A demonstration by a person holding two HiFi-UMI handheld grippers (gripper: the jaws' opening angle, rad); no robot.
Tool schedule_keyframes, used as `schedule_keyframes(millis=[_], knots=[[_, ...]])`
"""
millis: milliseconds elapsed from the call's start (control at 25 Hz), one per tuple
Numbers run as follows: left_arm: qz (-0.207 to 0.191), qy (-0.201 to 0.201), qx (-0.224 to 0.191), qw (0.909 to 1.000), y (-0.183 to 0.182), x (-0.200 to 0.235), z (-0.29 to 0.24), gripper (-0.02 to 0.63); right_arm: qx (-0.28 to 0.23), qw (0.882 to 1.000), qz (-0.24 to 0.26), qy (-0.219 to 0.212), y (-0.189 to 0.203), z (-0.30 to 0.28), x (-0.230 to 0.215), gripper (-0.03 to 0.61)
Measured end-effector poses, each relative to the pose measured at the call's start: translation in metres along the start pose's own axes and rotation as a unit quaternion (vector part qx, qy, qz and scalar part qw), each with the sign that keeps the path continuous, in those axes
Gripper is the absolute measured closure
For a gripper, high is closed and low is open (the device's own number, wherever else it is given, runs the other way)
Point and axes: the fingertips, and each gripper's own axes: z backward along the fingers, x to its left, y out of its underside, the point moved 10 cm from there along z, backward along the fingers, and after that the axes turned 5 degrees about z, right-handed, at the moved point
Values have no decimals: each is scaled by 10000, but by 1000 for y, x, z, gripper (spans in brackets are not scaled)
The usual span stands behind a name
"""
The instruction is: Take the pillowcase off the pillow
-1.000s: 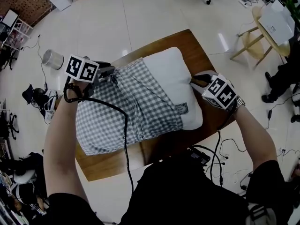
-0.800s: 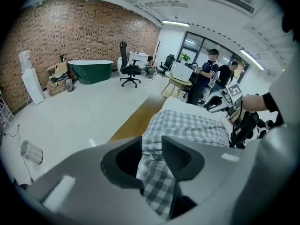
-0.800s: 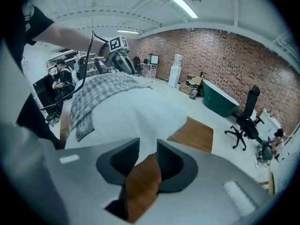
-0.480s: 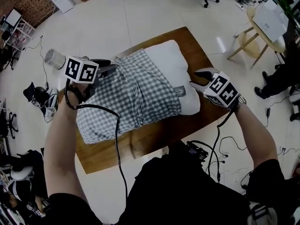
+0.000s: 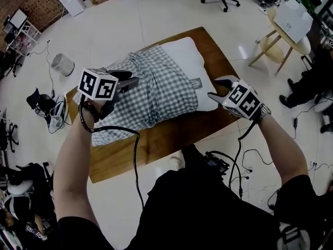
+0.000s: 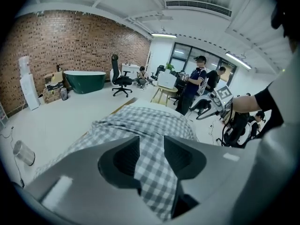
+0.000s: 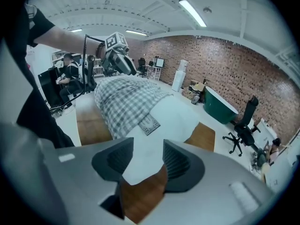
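left gripper view: pillowcase [image 6: 140, 122] lies between left gripper [image 6: 151, 144] jaws, just opening.

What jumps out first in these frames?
A white pillow, partly out of its grey checked pillowcase, lies on a wooden table at the head view's centre. Left tongs and right tongs flank it, jaws just opening: checked cloth between the left's, the pillow's corner between the right's.
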Motion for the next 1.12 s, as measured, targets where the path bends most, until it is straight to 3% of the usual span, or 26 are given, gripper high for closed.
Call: schedule_keyframes(millis=[400, 720, 880, 1120], knots=[[278, 177, -114, 9994, 66, -76, -12, 442, 27, 9997, 28, 231, 22, 13, 52, 368], [704, 160, -316, 9969, 110, -114, -37, 406, -35, 9986, 137, 519, 29, 10, 69, 356], [1087, -180, -608, 9921, 128, -127, -50, 379, -18, 9981, 171, 593, 29, 7, 76, 348], [1545, -990, -1084, 9770, 152, -144, -77, 334, 73, 9972, 117, 734, 35, 2, 80, 333]])
